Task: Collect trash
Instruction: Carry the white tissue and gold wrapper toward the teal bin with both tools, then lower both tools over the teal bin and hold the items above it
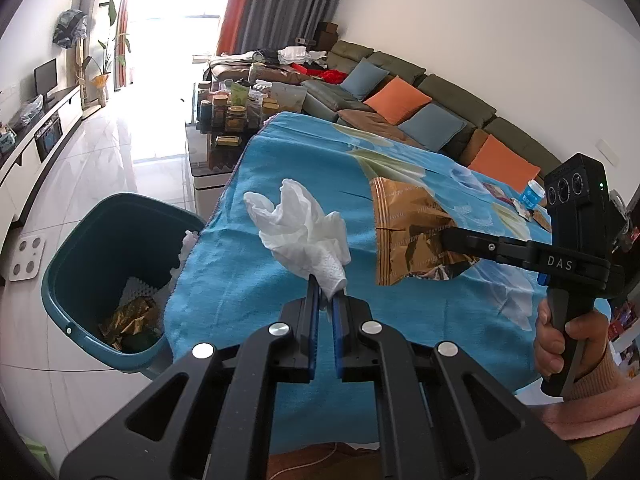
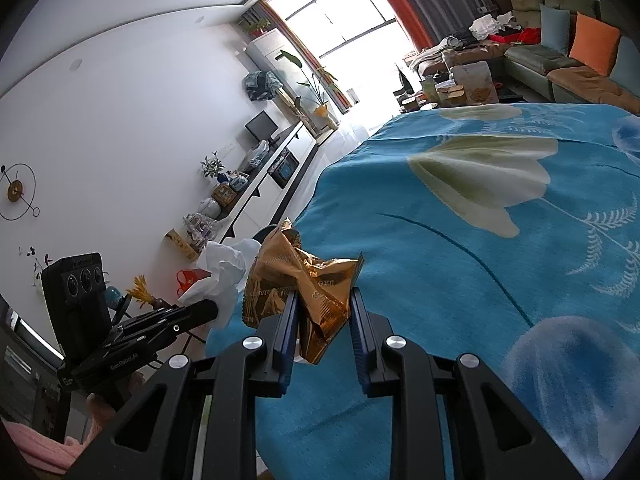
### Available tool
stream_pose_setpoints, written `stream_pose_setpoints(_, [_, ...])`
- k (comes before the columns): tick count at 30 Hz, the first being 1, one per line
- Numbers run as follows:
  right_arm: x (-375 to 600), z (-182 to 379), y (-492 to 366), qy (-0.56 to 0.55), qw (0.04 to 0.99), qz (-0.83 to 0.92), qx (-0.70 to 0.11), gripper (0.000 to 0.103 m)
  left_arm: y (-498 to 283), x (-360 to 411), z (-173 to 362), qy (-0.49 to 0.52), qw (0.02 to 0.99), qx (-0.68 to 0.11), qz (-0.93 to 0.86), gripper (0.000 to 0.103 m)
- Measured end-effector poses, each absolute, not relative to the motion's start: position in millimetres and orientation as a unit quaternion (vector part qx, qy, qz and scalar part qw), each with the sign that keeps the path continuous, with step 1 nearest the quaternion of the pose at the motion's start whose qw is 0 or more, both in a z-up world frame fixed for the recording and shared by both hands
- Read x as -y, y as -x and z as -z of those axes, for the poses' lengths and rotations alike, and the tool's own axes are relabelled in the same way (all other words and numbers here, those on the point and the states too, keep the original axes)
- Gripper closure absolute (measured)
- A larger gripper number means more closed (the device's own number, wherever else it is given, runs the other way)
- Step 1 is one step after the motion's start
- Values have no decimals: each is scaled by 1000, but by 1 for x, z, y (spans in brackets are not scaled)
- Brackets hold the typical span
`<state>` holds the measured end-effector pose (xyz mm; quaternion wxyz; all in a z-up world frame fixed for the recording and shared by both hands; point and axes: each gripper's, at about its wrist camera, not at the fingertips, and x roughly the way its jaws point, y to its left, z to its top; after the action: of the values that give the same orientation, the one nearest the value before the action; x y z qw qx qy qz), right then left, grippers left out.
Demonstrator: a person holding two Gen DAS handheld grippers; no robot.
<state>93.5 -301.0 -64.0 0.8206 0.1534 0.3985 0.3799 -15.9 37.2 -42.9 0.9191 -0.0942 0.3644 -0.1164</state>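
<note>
Two grippers are at work, each holding a piece of trash over the blue flowered blanket (image 1: 280,152).

From the left wrist view, the left gripper (image 1: 326,294) is pinched tight on a crumpled white tissue (image 1: 304,232). The tissue sticks up from the tips, above the blanket's near edge. A teal trash bin (image 1: 80,248) stands on the floor just beside the blanket's left edge. Gold wrappers and something white lie inside it, but the blanket's edge hides part of the bin. Over the blanket on the right, the right gripper (image 1: 450,242) grips a gold snack wrapper (image 1: 404,228). Its tips are hard to see against the wrapper. A hand (image 1: 568,340) holds its handle.

From the right wrist view, the right gripper (image 2: 324,300) squeezes the crumpled gold snack wrapper (image 2: 304,280) between its blue pads, over the blanket (image 2: 460,260). Past the blanket's left edge, the left gripper (image 2: 216,310) holds the white tissue (image 2: 224,272). The wrapper hides part of the tissue and most of the bin.
</note>
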Motion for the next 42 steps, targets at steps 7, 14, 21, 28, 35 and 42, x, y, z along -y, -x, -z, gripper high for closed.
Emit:
stream_pose_setpoints(7, [293,65,-94,-150,817,-386,-401,80,18,-42,42,95,920,-364,112,97])
stream_pose_setpoints(14, [289,67,-95,-148,815,-388,-404,80,19,-45,41,94,921,-364,107,97])
stream_pose_setpoints(21, [287,65,-96,-148,814,-389,-404,80,18,-47,40,94,921,-364,103,97])
stream_pose_setpoints(28, [283,64,-95,-144,814,-391,-405,80,16,-50,42,96,921,-365,99,97])
stream_pose_setpoints(35, [276,61,-98,-140,811,-396,-406,80,16,-56,44,95,922,-365,91,97])
stream_pose_setpoints(42, [259,60,-103,-128,807,-407,-409,80,13,-70,44,96,924,-362,71,97])
